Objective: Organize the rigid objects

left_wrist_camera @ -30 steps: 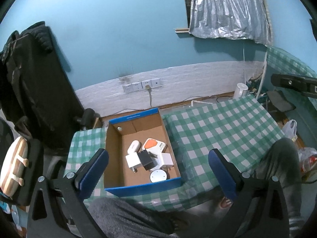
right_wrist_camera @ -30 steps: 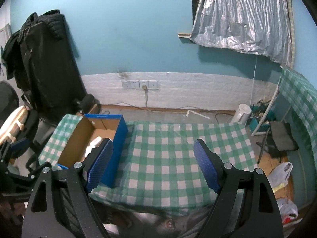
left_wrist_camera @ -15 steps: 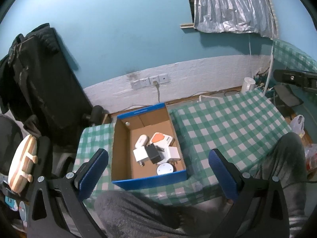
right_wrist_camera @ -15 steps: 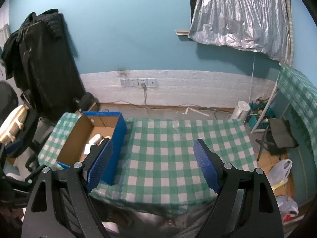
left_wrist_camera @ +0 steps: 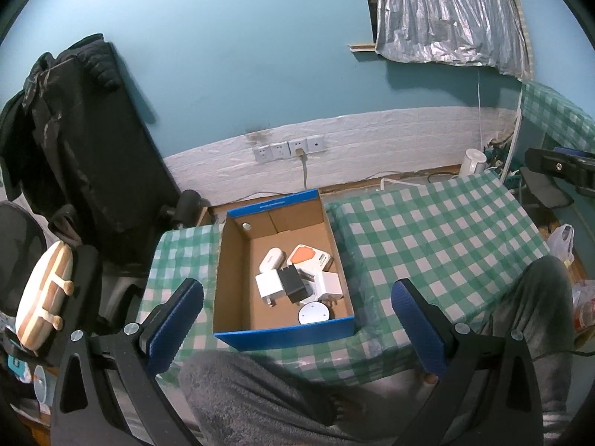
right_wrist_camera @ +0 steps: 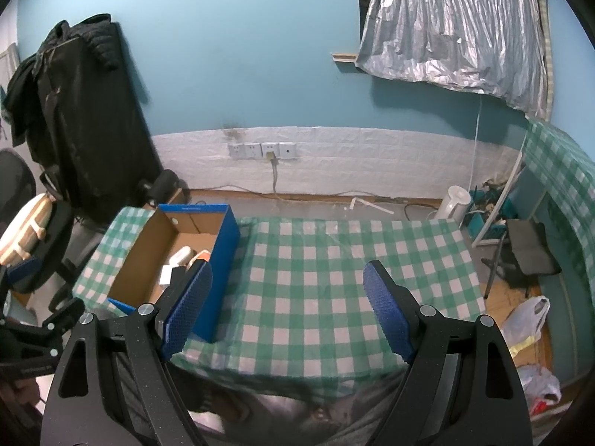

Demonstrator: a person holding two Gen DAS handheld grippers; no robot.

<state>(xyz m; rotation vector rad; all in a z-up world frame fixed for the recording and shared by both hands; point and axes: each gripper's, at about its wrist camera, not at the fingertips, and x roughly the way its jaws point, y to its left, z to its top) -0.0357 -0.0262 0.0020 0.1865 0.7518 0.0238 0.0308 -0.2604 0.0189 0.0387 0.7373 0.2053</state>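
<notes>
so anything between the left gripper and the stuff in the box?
Nothing visible. The left gripper, open and empty, is held above the open-topped cardboard box. The chargers and adapters lie uncovered on its floor; only the box walls surround them.

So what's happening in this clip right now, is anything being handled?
Nothing is being held. A seated person holds the left gripper and the right gripper above the checked tablecloth, jaws open and empty on both. The chargers and adapters lie in the blue cardboard box, including a black adapter and a round white puck.
</notes>
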